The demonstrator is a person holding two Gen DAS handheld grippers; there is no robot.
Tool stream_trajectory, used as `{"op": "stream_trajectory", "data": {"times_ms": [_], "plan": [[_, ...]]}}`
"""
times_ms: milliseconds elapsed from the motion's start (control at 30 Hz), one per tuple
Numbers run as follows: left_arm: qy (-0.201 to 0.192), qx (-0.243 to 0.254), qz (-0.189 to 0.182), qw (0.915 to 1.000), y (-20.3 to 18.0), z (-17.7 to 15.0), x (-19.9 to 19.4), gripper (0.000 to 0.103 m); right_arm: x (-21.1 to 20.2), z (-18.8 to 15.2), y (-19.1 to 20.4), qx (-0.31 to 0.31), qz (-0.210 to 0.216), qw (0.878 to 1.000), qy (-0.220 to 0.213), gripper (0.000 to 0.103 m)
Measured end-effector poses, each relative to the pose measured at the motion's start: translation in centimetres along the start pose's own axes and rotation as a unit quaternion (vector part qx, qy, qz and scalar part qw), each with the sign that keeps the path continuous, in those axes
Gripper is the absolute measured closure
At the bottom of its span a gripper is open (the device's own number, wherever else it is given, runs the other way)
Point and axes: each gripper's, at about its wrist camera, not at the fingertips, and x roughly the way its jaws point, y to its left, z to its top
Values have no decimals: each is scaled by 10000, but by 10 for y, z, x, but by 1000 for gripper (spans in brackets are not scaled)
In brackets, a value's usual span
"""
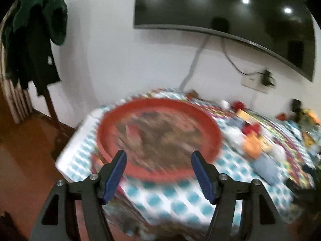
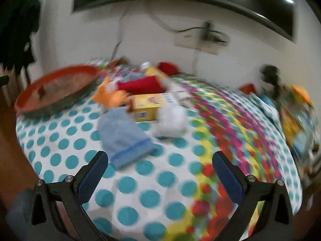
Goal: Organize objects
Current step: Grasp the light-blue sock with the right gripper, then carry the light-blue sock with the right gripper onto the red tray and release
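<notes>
A round red tray [image 1: 212, 132] with a patterned inside lies at the left end of a dotted tablecloth [image 1: 180, 198]. My left gripper [image 1: 158, 156] is open and empty, just in front of the tray's near rim. In the right wrist view the tray [image 2: 26, 104] is at far left. A pile of soft things lies mid-table: a light blue cloth mitt [image 2: 122, 134], an orange cloth [image 2: 110, 96], a red cloth [image 2: 140, 86], a white soft toy [image 2: 172, 118] and a yellow box [image 2: 148, 106]. My right gripper [image 2: 160, 158] is open and empty, near the blue mitt.
A dark TV [image 1: 220, 6] hangs on the white wall behind the table, with cables down to a socket [image 1: 252, 80]. Dark clothes [image 1: 34, 30] hang on a stand at left over a brown floor. More colourful items [image 2: 295, 110] crowd the table's right end.
</notes>
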Motion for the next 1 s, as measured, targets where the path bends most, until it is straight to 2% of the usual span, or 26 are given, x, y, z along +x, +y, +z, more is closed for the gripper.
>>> {"op": "stream_trajectory", "data": {"times_ms": [100,167,267,400,433,500,600,633,700,1000], "plan": [[9,36,-318,9995,-14,-29,-7,34,22,15,23,-397,83,9988,263,0],[44,102,-267,9996,-18,-42,-7,34,39,23,31,-415,93,9978,516,0],[130,116,-459,9988,-21,-55,-5,34,60,33,39,-435,116,9961,753,0],[36,113,-470,9988,-23,-66,-5,34,82,37,43,-307,199,9944,995,2],[74,92,-532,9985,-22,-66,-2,34,84,37,42,-261,275,9941,1020,9],[145,72,-545,9984,-23,-69,1,34,86,35,39,-82,459,9937,1019,35],[186,-9,-555,9983,-21,-71,3,34,84,35,35,206,553,9932,1007,58],[199,-25,-552,9983,-20,-71,3,34,82,35,37,170,566,9933,993,60],[213,-16,-508,9985,-20,-72,4,34,78,35,38,157,573,9934,980,71],[232,13,-330,9992,-21,-73,0,34,49,49,29,440,601,9941,790,72]]}}
